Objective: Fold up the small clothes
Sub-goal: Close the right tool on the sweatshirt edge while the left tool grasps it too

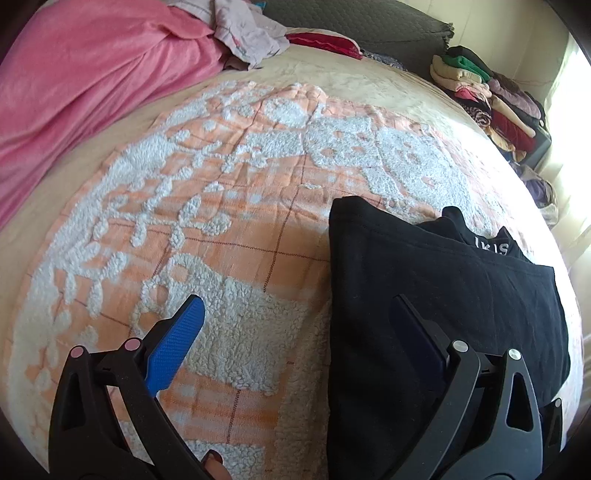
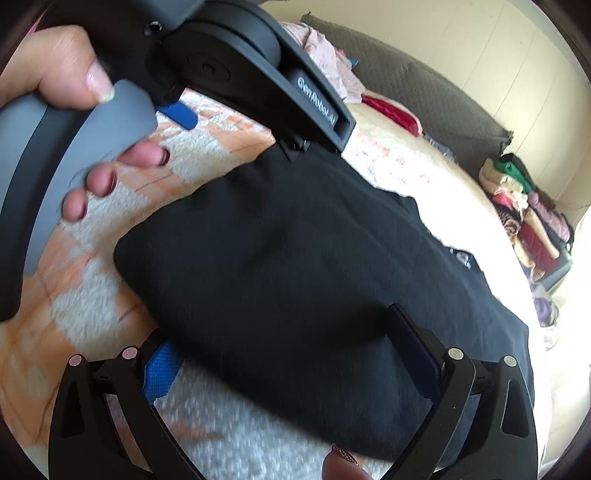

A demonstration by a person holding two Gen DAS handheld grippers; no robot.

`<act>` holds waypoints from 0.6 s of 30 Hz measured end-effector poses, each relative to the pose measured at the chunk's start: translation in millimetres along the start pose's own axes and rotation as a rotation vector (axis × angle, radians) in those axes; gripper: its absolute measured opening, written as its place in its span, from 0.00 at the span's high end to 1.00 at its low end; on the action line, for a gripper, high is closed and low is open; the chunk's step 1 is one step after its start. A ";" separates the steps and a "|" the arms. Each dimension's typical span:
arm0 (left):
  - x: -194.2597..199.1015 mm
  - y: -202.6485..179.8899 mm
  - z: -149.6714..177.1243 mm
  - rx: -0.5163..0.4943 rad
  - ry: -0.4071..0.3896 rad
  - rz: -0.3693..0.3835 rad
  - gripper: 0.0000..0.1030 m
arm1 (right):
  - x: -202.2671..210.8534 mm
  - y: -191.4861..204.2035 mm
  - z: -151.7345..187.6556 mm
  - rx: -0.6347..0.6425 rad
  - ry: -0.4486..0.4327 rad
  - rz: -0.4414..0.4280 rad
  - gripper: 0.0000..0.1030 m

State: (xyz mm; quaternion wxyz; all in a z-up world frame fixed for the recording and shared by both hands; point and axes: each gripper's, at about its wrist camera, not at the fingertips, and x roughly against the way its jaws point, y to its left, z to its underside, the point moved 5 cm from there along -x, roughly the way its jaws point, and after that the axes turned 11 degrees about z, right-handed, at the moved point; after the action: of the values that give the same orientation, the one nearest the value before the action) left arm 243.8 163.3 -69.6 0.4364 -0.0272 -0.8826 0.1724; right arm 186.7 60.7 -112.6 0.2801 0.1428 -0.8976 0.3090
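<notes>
A black garment (image 1: 443,280) lies folded on the orange and white blanket (image 1: 229,206); white lettering shows near its far edge. My left gripper (image 1: 295,306) is open, its left finger over the blanket and its right finger over the garment's left part. In the right wrist view the same garment (image 2: 295,258) fills the middle. My right gripper (image 2: 280,336) is open, with the garment's near edge lying between its blue fingers (image 2: 160,373). The left gripper's body (image 2: 229,62) and the hand holding it are at the upper left.
A pink sheet (image 1: 85,77) lies at the far left. Crumpled pale clothes (image 1: 247,33) and a red item (image 1: 325,42) lie at the back. A stack of folded clothes (image 1: 491,99) stands at the far right by the wall. A grey headboard cushion (image 2: 424,96) runs behind.
</notes>
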 end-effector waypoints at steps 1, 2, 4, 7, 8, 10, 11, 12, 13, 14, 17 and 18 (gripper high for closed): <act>-1.4 1.5 -0.1 0.011 0.004 0.007 0.09 | 0.5 -2.6 -1.3 -0.008 -0.015 0.013 0.05; -2.8 3.0 -0.5 0.022 0.009 0.020 0.09 | 1.4 -5.7 -1.7 -0.020 -0.029 0.026 0.06; -4.0 4.1 -0.5 0.055 0.015 0.069 0.09 | 5.3 -12.0 -0.6 -0.047 -0.055 0.025 0.10; -3.7 0.1 -1.1 0.083 0.020 0.145 0.09 | 15.7 -20.5 0.7 -0.083 -0.094 0.005 0.36; -4.7 -1.7 -1.0 0.092 0.023 0.170 0.09 | 20.1 -22.9 0.9 -0.093 -0.111 -0.002 0.49; -8.1 -5.6 -0.7 0.108 0.039 0.207 0.09 | 30.2 -26.3 1.6 -0.108 -0.148 -0.032 0.73; -10.1 -7.5 -0.4 0.109 0.049 0.216 0.09 | 33.8 -28.0 2.0 -0.110 -0.163 -0.040 0.86; -12.0 -9.8 0.2 0.109 0.058 0.224 0.09 | 37.4 -30.6 2.9 -0.113 -0.175 -0.034 0.86; -13.9 -12.6 0.8 0.105 0.066 0.229 0.09 | 41.5 -32.7 3.9 -0.118 -0.184 -0.036 0.89; -15.6 -15.6 1.2 0.102 0.072 0.233 0.09 | 43.1 -36.2 4.7 -0.128 -0.193 -0.043 0.89; -19.8 -21.9 2.1 0.107 0.092 0.254 0.09 | 50.7 -48.8 6.5 -0.183 -0.216 -0.066 0.91; -21.0 -24.8 2.7 0.116 0.100 0.264 0.09 | 53.0 -53.3 6.7 -0.196 -0.226 -0.065 0.91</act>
State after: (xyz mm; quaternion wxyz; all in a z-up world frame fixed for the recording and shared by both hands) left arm 257.2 135.1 -79.0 0.4542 -0.1265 -0.8371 0.2775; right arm 164.2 11.1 -60.3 0.1997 0.1777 -0.9441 0.1926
